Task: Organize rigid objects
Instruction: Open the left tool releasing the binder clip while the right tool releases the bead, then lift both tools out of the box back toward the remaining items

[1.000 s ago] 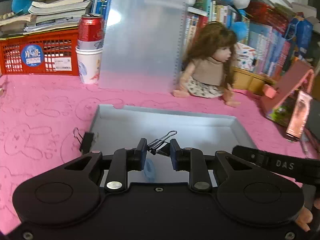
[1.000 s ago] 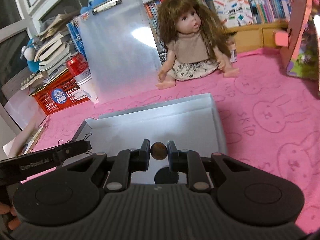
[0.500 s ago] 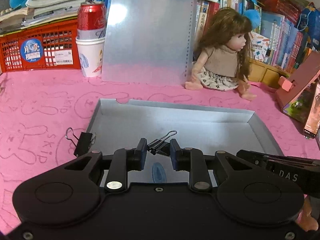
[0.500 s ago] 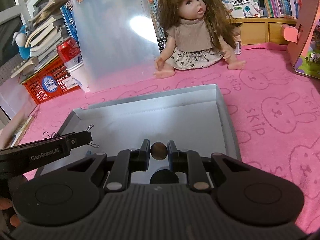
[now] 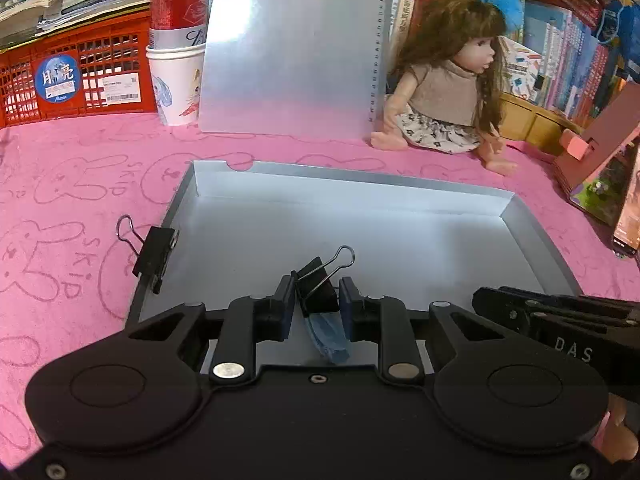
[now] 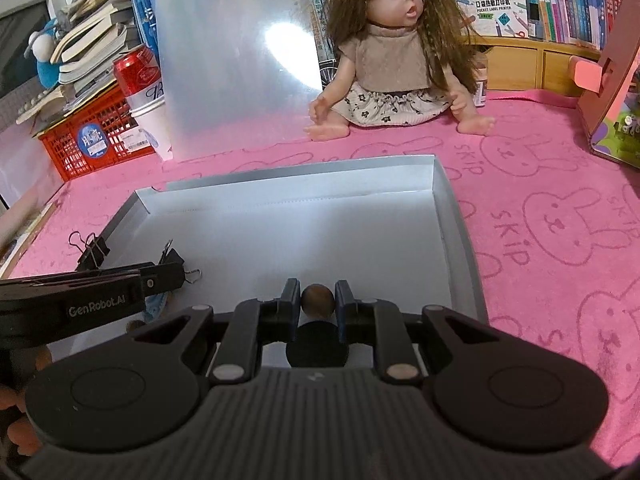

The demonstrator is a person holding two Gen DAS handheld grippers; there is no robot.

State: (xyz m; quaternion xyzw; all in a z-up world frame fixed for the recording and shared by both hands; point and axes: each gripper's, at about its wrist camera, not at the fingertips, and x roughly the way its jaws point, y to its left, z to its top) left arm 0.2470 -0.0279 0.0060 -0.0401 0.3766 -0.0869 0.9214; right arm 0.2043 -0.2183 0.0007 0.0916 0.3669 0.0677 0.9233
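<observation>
Both grippers are hanging over the near end of the shallow silver tray (image 5: 532, 220), each one clamping something small. Left gripper (image 5: 316, 300) is pinching a black binder clip (image 5: 316, 284) by its body, with the wire handle sticking up and away past the fingertips. Right gripper (image 6: 317, 300) is squeezing a little brown ball (image 6: 317, 298) between its pads.

Stuff around: a second binder clip (image 5: 154, 254) is sitting on the tray's left rim, half hanging over the pink bunny cloth (image 5: 60, 184). Something blue (image 5: 330, 338) is lying on the tray floor just under the left gripper's fingers, and a dark round thing (image 6: 316, 346) is sitting right below the ball, can't tell what either of them is. Rest of the tray floor is looking bare.

Behind the tray a frosted plastic clipboard (image 5: 292, 48) is leaning upright, a doll (image 5: 444, 80) is sitting to its right, and a red can (image 5: 178, 8) is standing in a paper cup (image 5: 176, 84) beside a red crate (image 5: 72, 76) with books piled on top. Bookshelves are filling the back. Nothing's really blocking the tray except the two grippers crowding each other, since each one is poking into the other's camera view from the side.
</observation>
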